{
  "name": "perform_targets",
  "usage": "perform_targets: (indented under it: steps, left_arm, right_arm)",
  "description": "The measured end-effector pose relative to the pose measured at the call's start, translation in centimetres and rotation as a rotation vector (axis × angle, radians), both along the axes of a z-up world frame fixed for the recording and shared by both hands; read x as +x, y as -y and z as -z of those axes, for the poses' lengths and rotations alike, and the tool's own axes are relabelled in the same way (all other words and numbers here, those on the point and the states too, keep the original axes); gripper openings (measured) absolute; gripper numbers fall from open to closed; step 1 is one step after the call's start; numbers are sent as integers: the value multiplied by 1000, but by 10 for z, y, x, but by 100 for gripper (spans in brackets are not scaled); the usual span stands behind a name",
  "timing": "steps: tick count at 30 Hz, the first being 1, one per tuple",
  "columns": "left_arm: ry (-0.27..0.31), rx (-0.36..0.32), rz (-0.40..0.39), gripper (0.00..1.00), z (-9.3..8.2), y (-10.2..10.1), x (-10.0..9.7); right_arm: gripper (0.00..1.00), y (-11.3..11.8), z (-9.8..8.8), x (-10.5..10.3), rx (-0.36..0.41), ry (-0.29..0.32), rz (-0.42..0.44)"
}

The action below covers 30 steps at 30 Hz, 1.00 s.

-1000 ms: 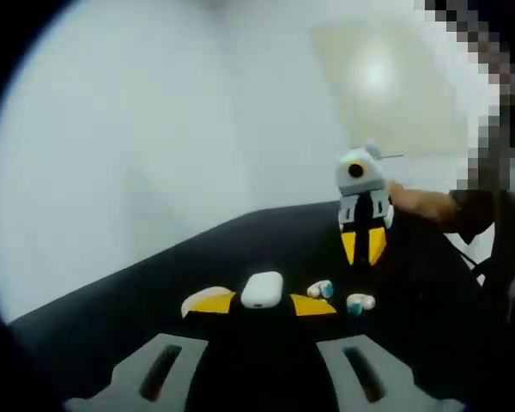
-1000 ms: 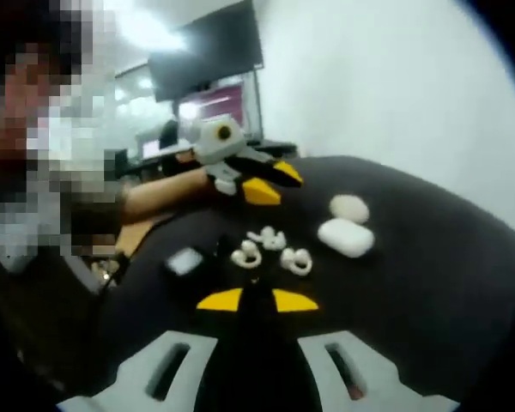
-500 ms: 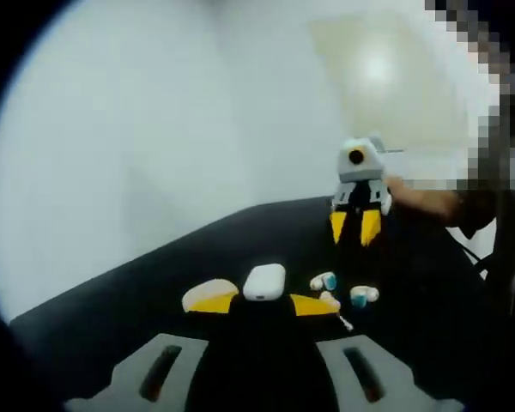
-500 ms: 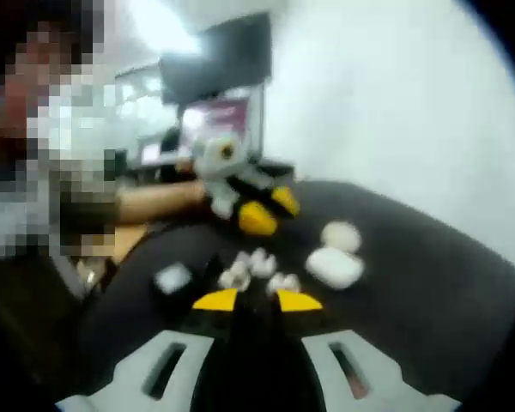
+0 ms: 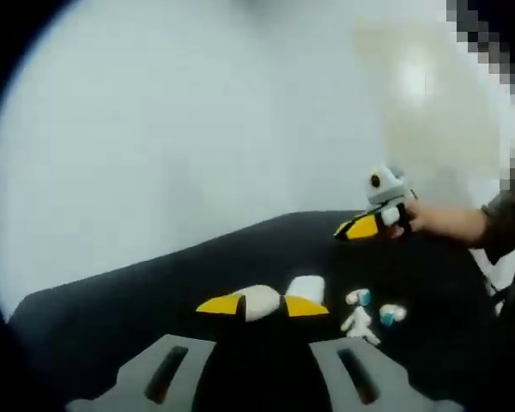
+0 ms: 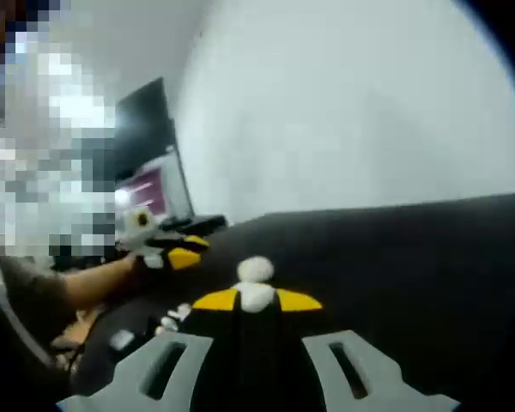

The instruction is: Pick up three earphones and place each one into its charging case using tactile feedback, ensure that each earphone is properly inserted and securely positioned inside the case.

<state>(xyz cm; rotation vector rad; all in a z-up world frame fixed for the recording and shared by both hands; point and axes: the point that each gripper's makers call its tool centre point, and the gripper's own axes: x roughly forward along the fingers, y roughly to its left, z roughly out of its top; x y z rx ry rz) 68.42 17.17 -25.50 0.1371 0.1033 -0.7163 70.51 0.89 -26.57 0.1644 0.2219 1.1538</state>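
Observation:
Two white charging cases lie on the black table (image 5: 137, 300). One case (image 5: 259, 294) shows in the gap between the yellow tips of my left gripper (image 5: 262, 305), which is open. The second case (image 5: 306, 287) sits just right of it. Three small white earphones (image 5: 360, 311) lie further right, two with teal ends. My right gripper (image 5: 360, 227) hovers beyond them, tilted on its side in a hand. In the right gripper view, my right gripper (image 6: 257, 300) is open, with one case (image 6: 256, 290) seen between its tips and another case (image 6: 256, 269) behind. The earphones (image 6: 167, 322) lie lower left, near my left gripper (image 6: 173, 256).
A small grey flat object (image 6: 120, 341) lies on the table near the earphones. A dark monitor (image 6: 150, 163) stands behind the table. A plain white wall (image 5: 197, 129) rises past the table's far edge. A person's forearm (image 5: 446, 225) reaches over the right side.
Both views have swung with the hands. A case now lines up between each gripper's tips. The right gripper has tipped from upright onto its side. The earphones and cases rest as before.

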Motion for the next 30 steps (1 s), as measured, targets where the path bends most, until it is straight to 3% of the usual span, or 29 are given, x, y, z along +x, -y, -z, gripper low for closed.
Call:
perform_targets:
  steps: [3,7,10,20,30]
  left_arm:
    - [-99,-64,26,15,-3,11,-30]
    - [-248,-100,83,14,13,28,-71]
    - [-362,-164,76,14,27,36,-82]
    - [-485,-135,31,15,57,50,-83]
    - [-523,-155,8,16,65,58,-81]
  right_arm:
    - [17,-4,-5,-8,-20,56,-15]
    - [17,-4,-9,-9,-18,76,-17]
    - [17,-3,-11,-8,-10,82,-3]
    - [17,-2,-2,-4,-45,84,13]
    - [17,-4,-2,-4,-52,93,7]
